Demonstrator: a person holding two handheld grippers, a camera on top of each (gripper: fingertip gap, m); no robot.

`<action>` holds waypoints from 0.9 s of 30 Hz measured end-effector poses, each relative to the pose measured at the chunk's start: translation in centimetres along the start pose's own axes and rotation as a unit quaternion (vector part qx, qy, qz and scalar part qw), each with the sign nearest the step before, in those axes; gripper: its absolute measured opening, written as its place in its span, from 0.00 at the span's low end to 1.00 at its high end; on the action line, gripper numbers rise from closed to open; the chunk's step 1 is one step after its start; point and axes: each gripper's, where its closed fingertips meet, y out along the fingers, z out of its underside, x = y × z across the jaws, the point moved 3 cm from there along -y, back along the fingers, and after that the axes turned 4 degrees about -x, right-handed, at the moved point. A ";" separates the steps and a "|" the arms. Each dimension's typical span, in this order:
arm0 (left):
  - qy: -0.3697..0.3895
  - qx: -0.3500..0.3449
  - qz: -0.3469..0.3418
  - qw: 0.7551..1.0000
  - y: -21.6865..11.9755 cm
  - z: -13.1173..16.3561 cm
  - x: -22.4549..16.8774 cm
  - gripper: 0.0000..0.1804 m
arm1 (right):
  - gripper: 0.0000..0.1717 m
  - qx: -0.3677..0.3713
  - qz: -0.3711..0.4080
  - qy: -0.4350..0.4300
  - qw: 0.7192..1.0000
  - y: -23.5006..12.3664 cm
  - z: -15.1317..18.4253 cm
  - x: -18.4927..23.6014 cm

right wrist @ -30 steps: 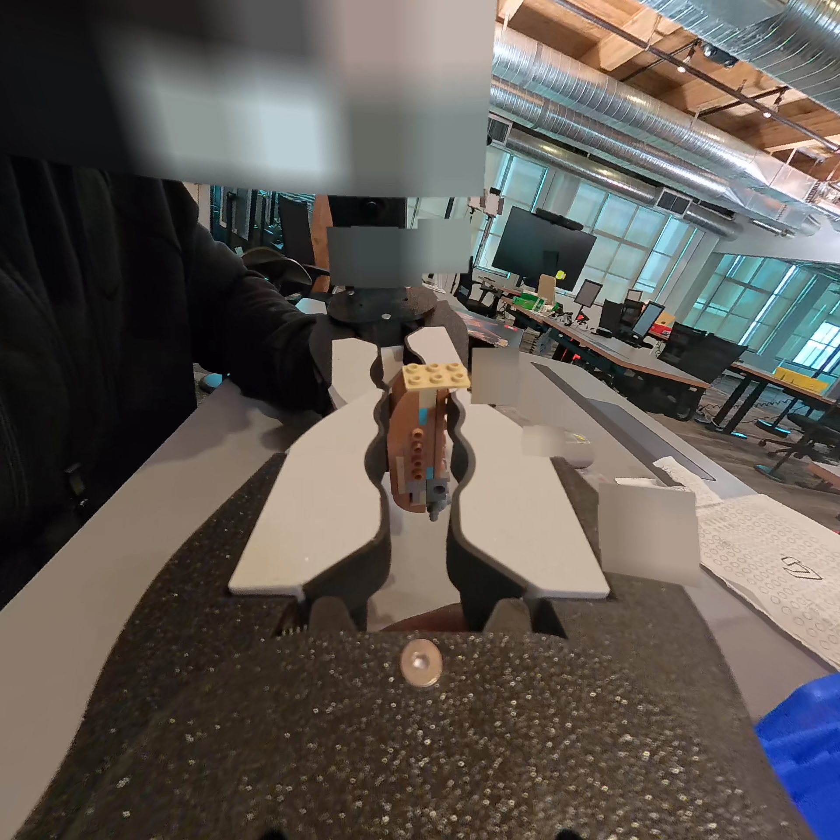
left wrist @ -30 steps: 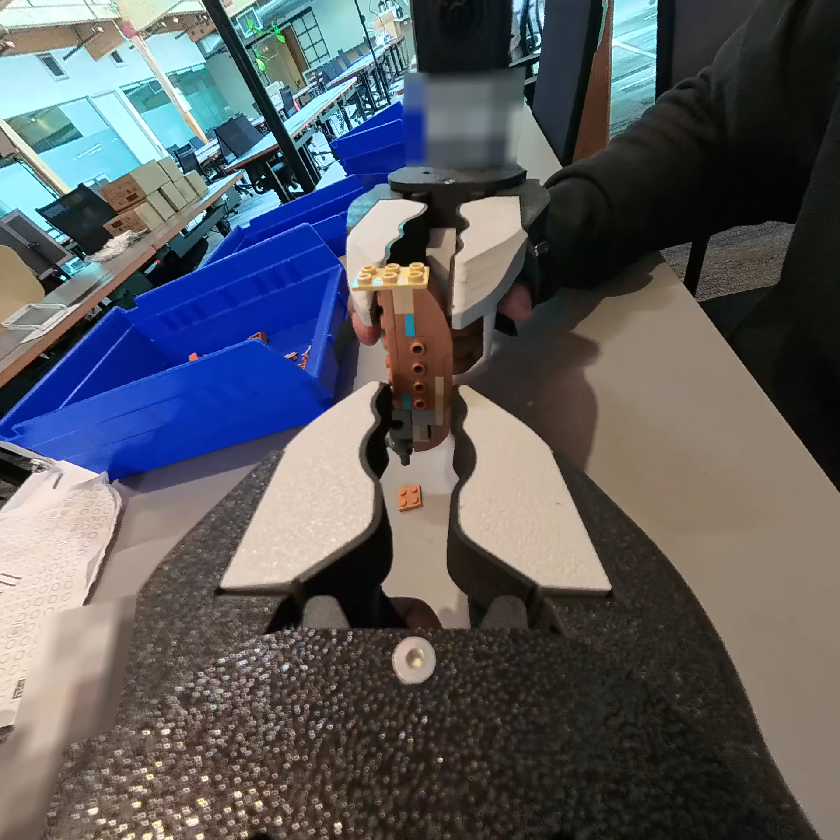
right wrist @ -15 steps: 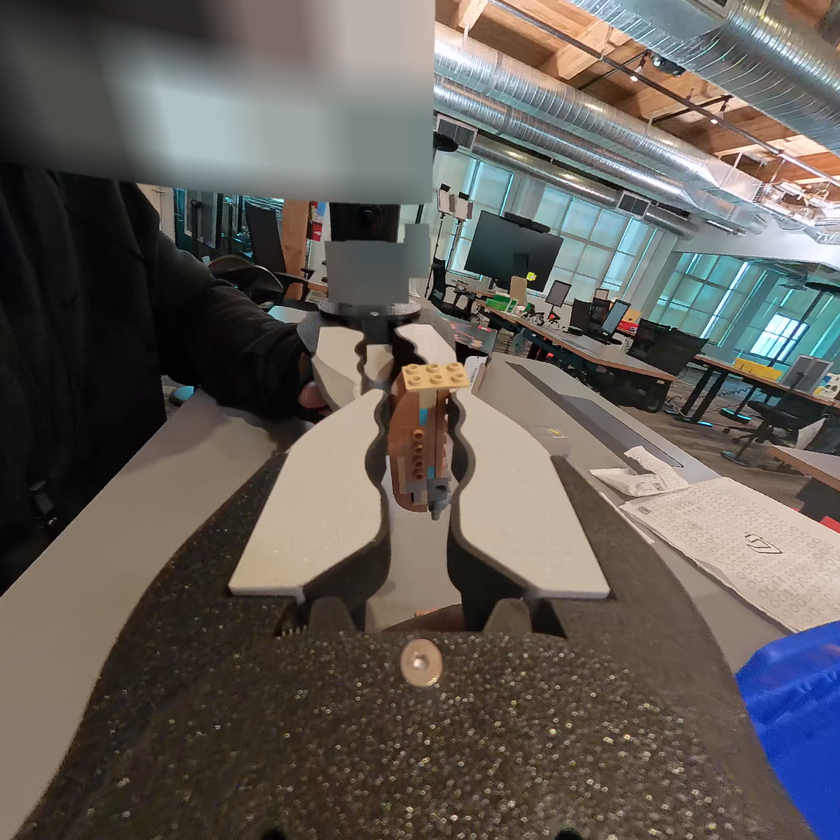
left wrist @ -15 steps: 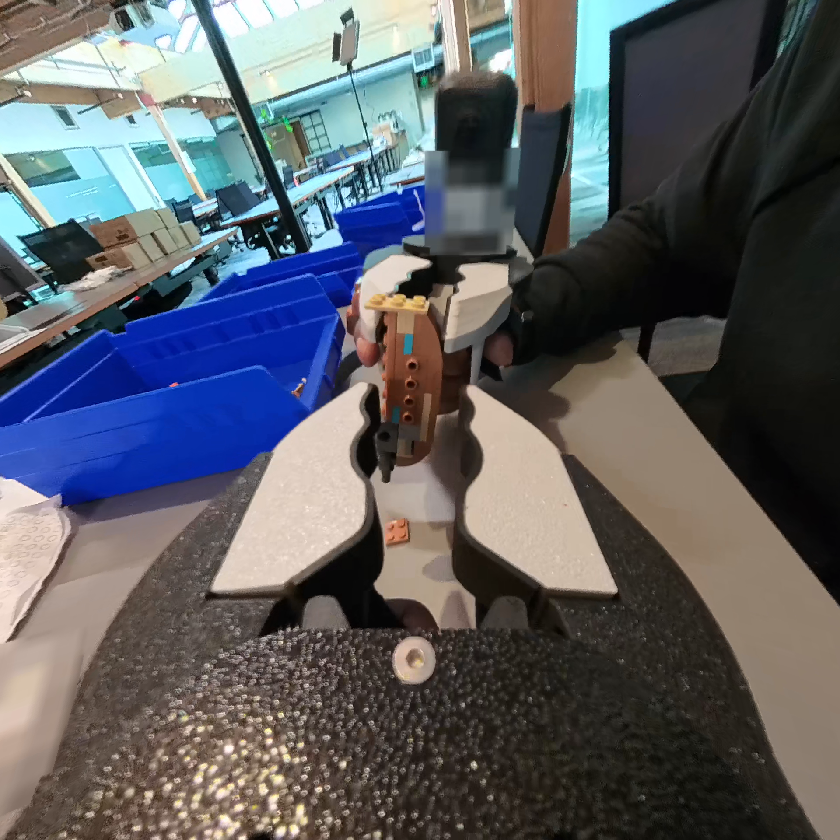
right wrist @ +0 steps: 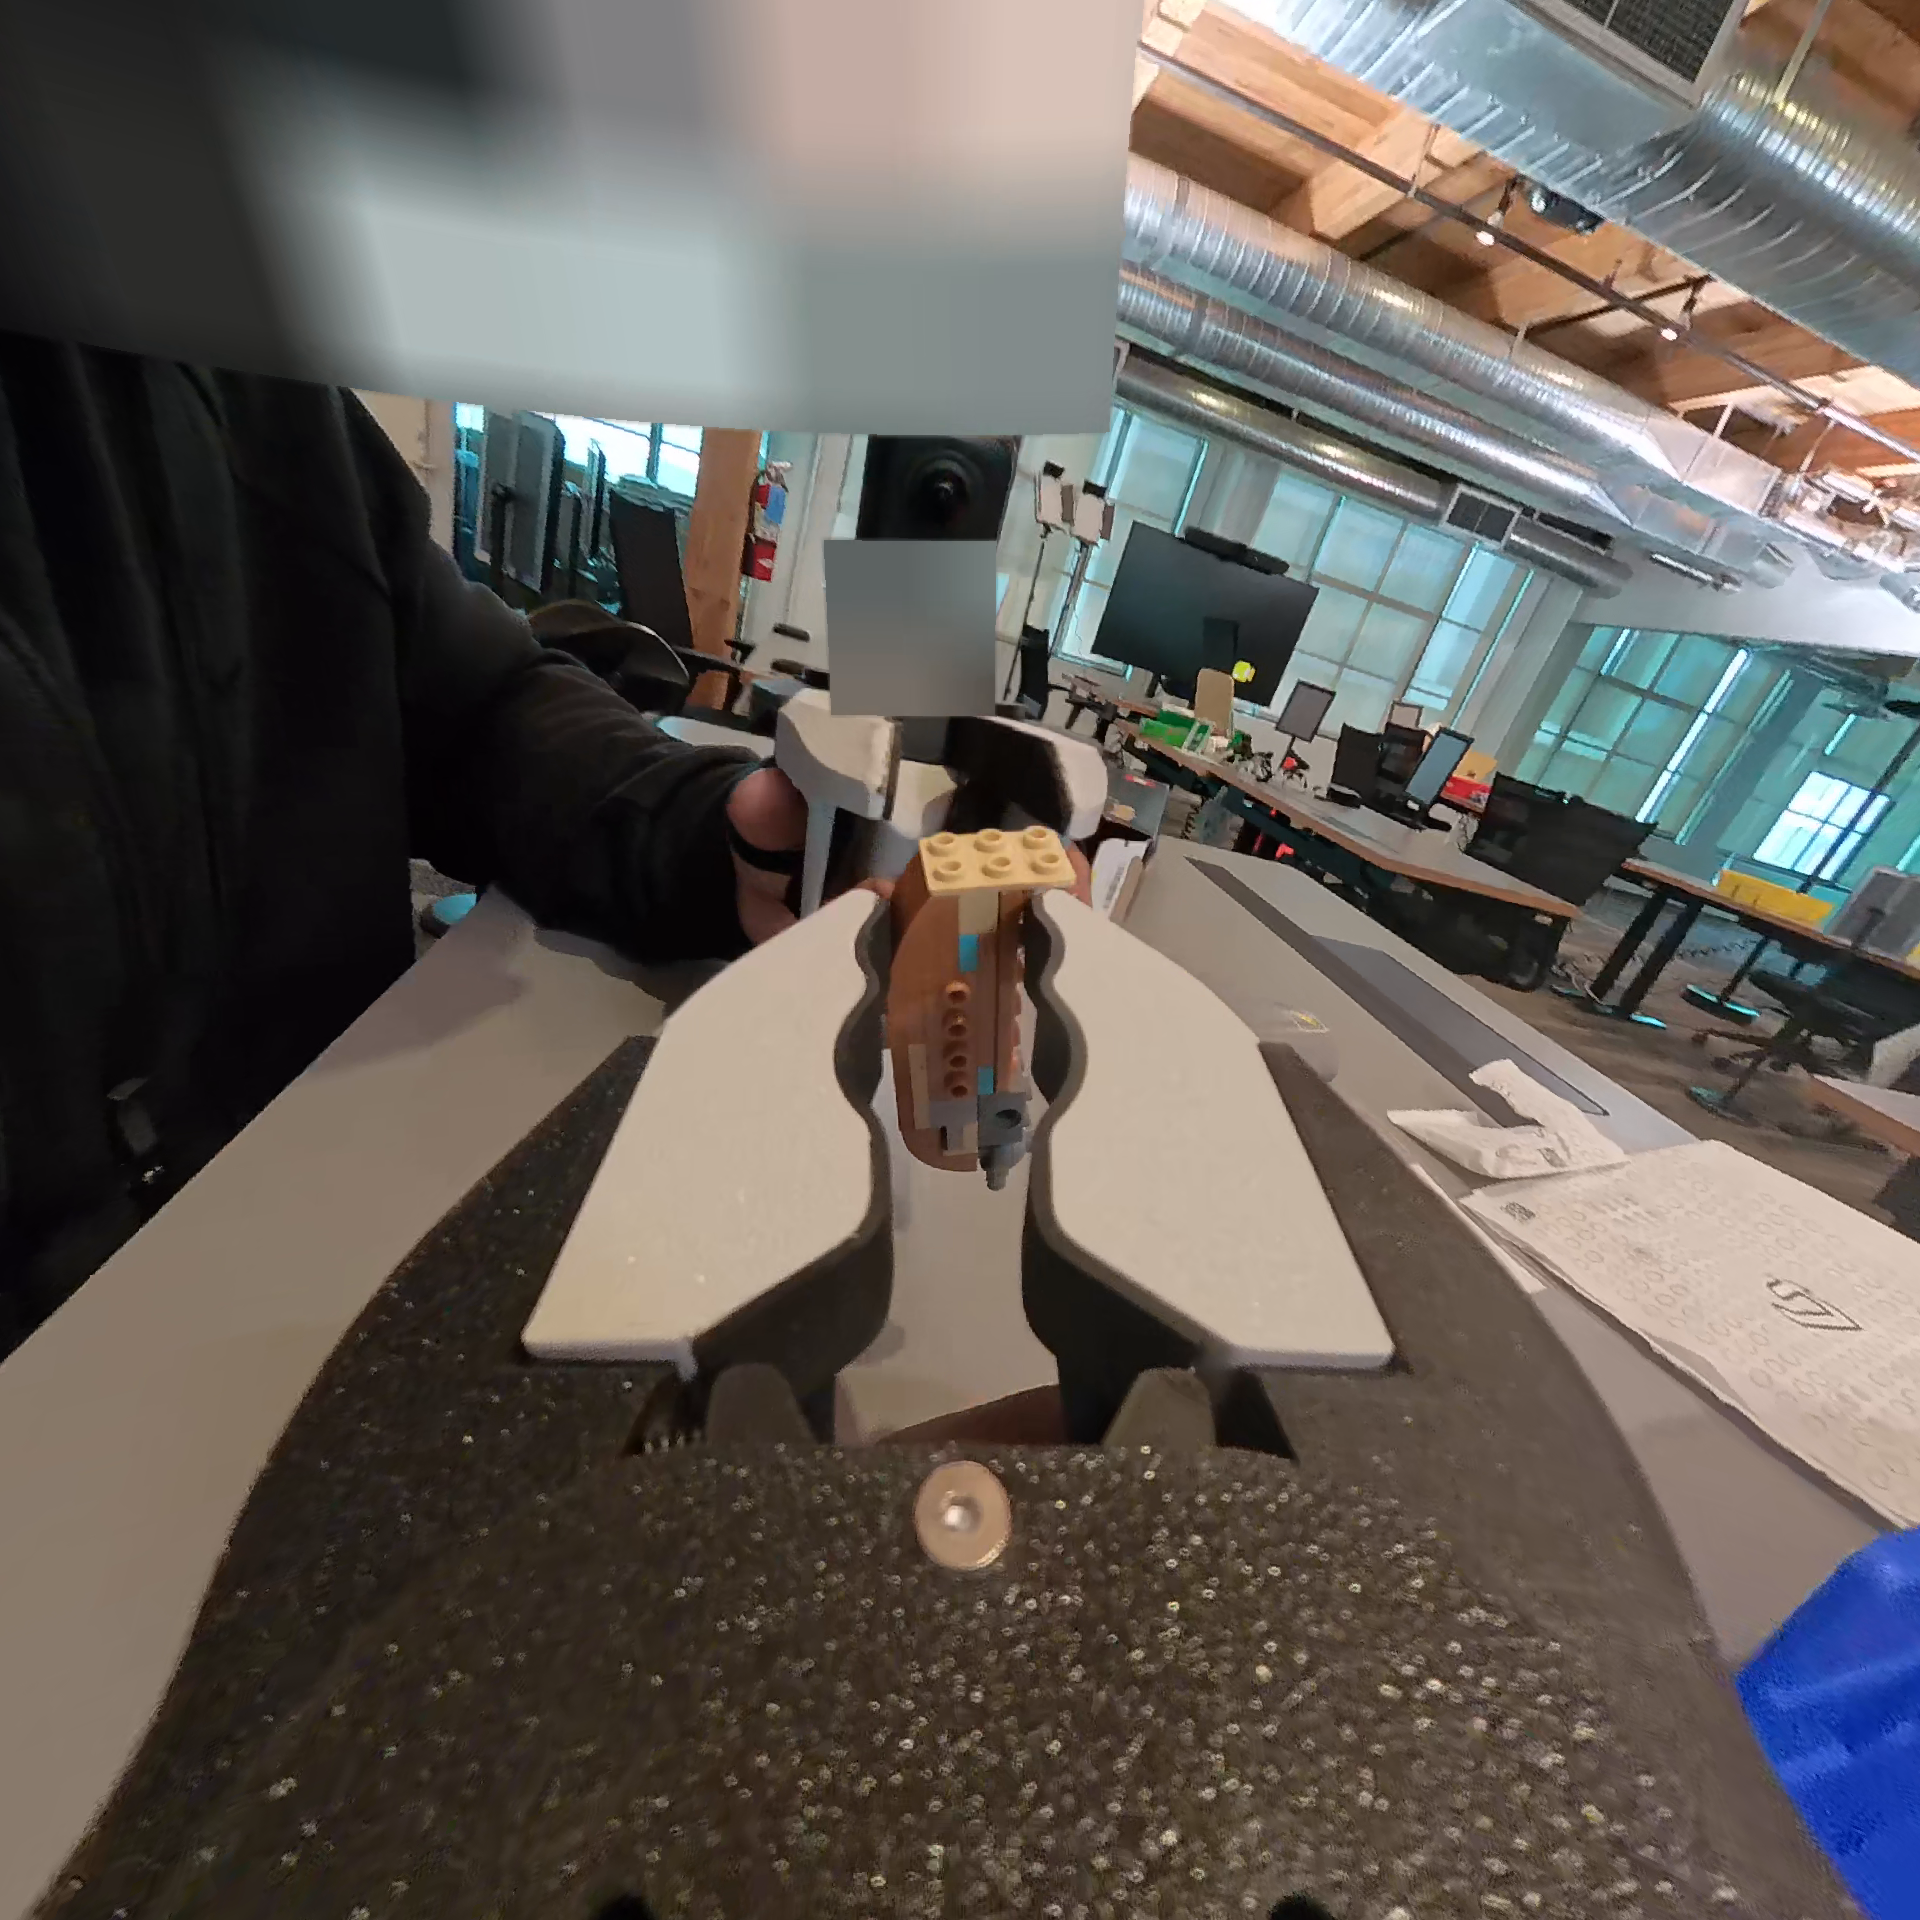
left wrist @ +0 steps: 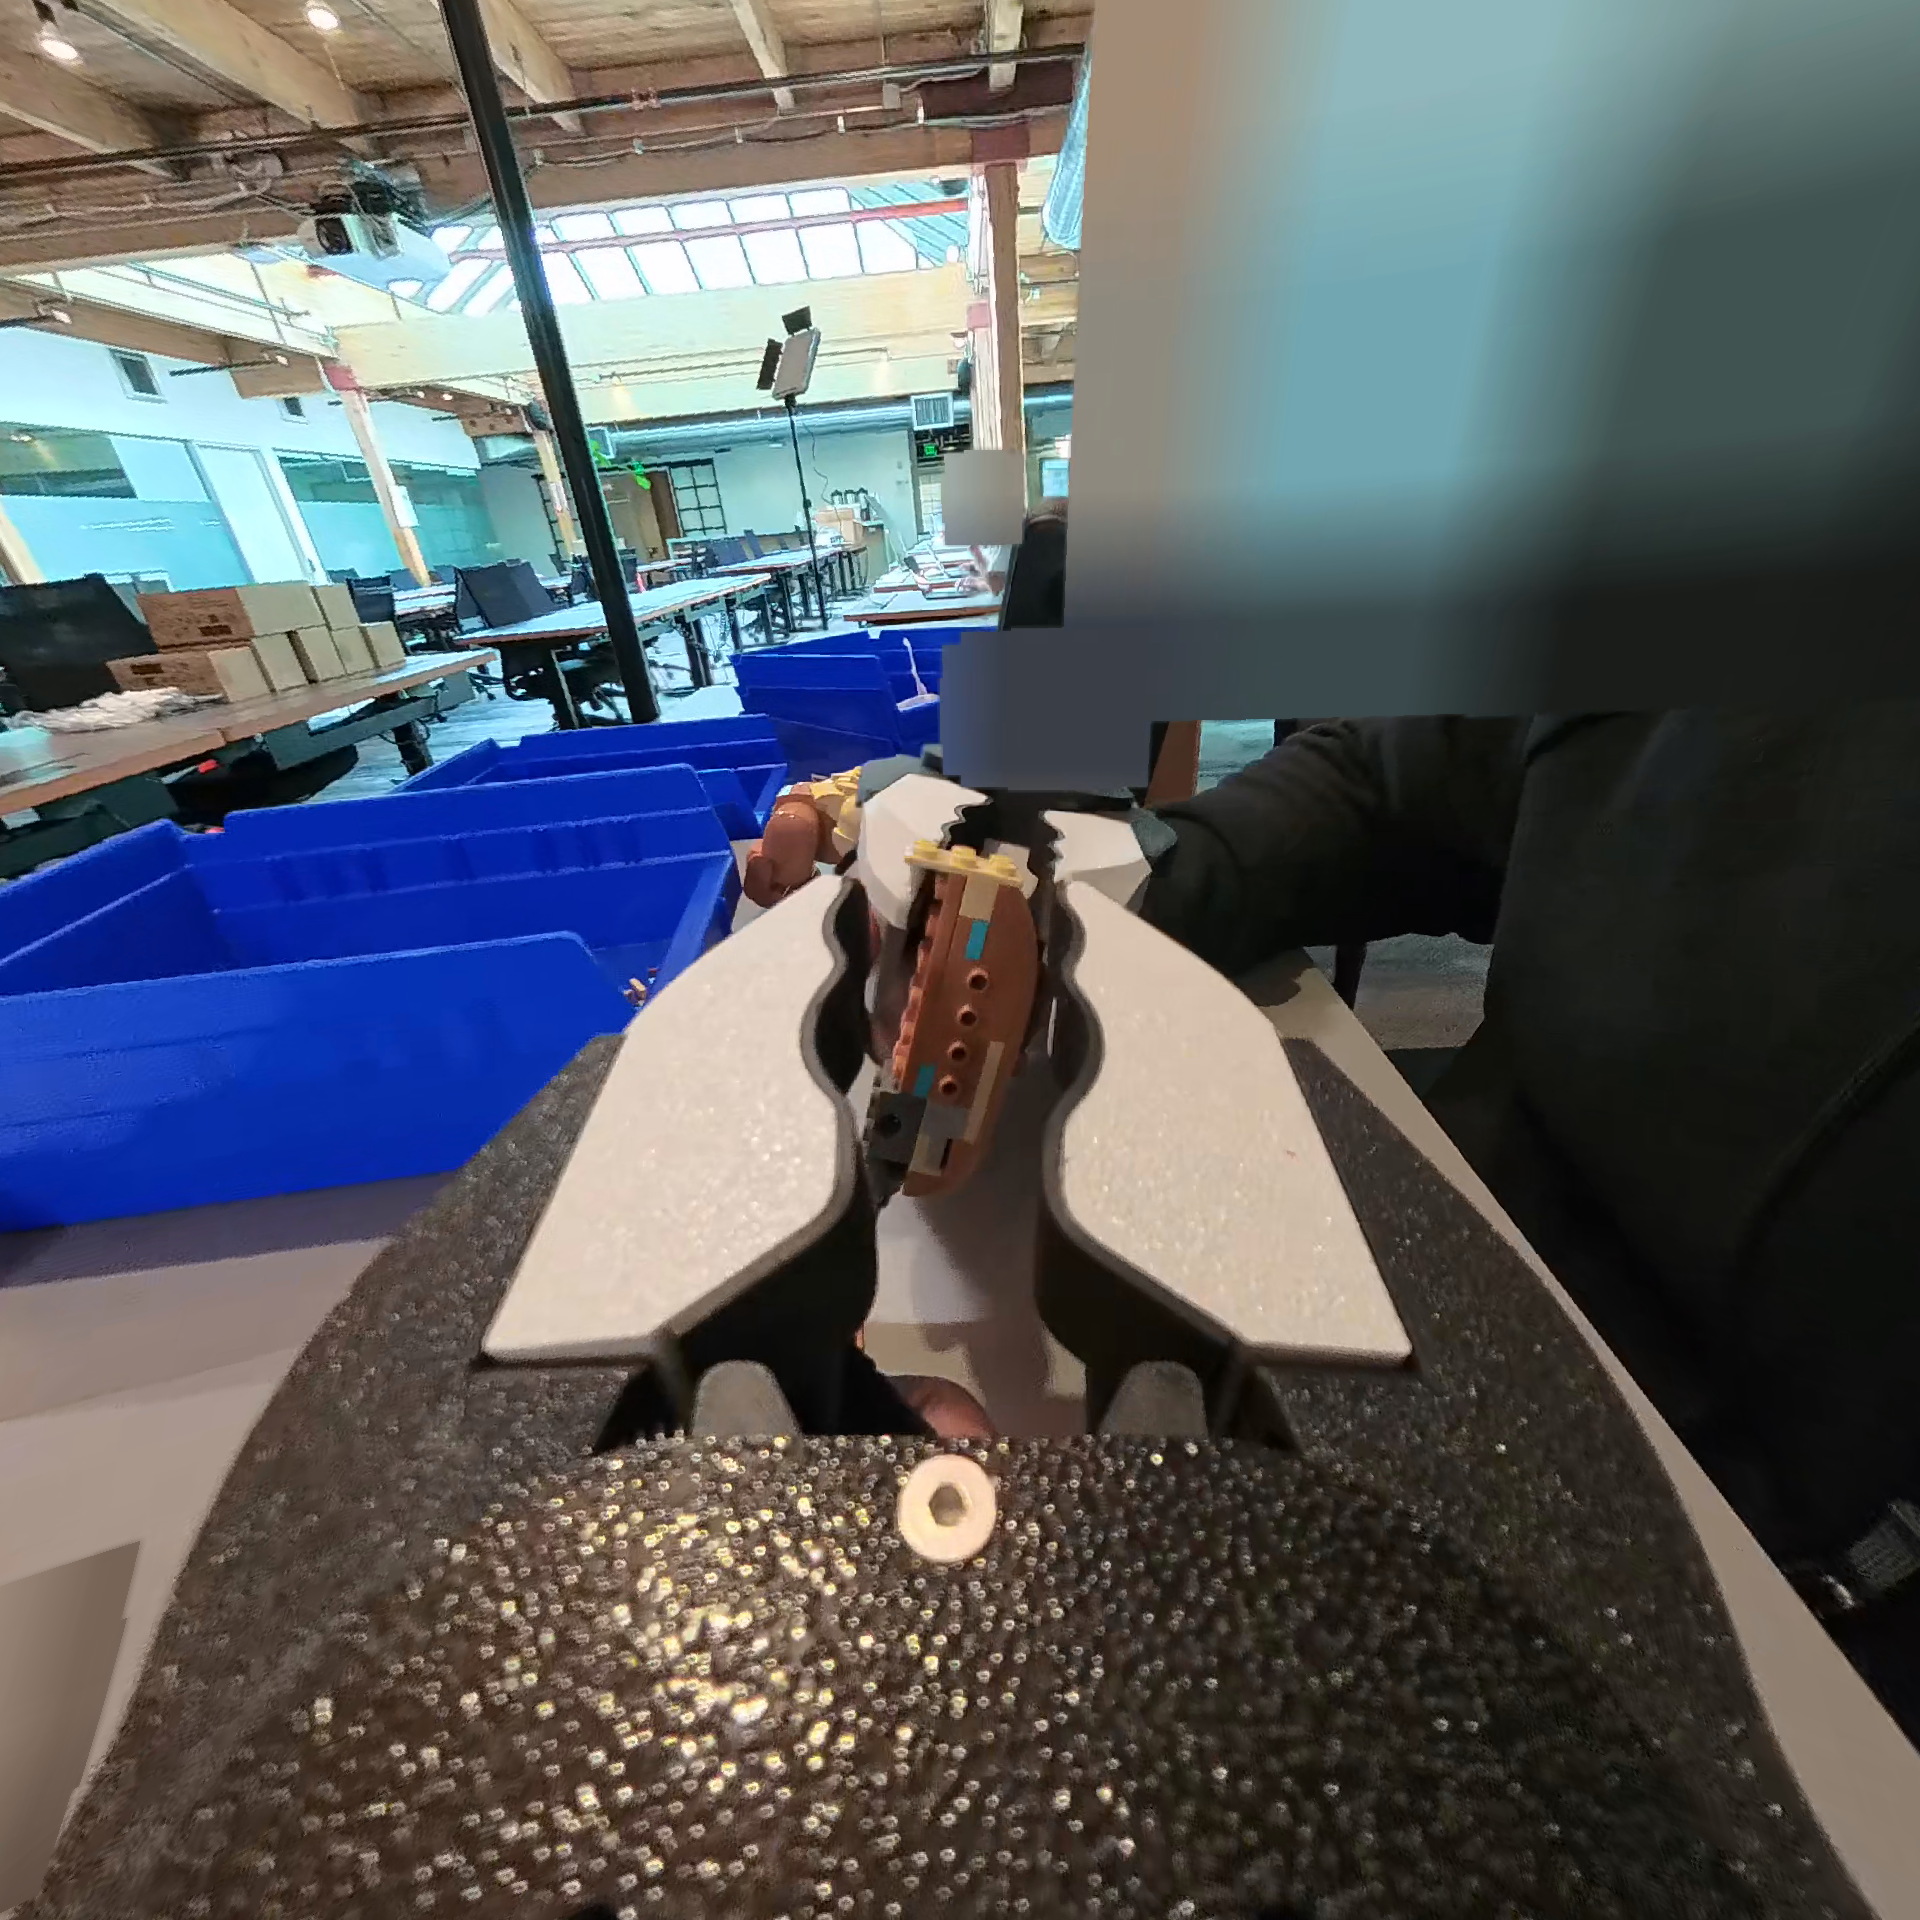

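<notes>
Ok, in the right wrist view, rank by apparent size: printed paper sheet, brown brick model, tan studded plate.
1. printed paper sheet, partly cut off by the frame.
2. brown brick model, nearer the camera, so flattered.
3. tan studded plate capping it.

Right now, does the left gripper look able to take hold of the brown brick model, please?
Probably yes: the brown brick model, held by the right gripper, sits between the open jaws of the left gripper, with nothing in between, though depth is uncertain.
</notes>
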 end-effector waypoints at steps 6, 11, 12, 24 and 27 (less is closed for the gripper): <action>0.023 0.021 -0.001 1.000 0.5 0.0 -0.7 0.18 | 0.14 -0.012 -0.008 0.008 1.000 -0.1 -0.2 0.2; 0.025 0.040 -0.011 0.999 0.6 0.5 -0.5 0.16 | 0.14 -0.007 -0.009 0.012 1.000 0.0 0.1 0.1; 0.027 0.043 -0.011 0.999 0.6 0.5 -0.5 0.15 | 0.14 -0.006 -0.010 0.012 1.000 0.0 0.1 0.1; 0.034 0.071 -0.015 0.997 0.9 1.3 -0.7 0.11 | 0.14 0.015 -0.009 0.013 1.000 0.3 0.7 0.3; 0.038 0.075 -0.018 0.996 0.8 1.4 -0.6 0.11 | 0.14 0.024 -0.006 0.012 1.000 0.4 0.8 0.2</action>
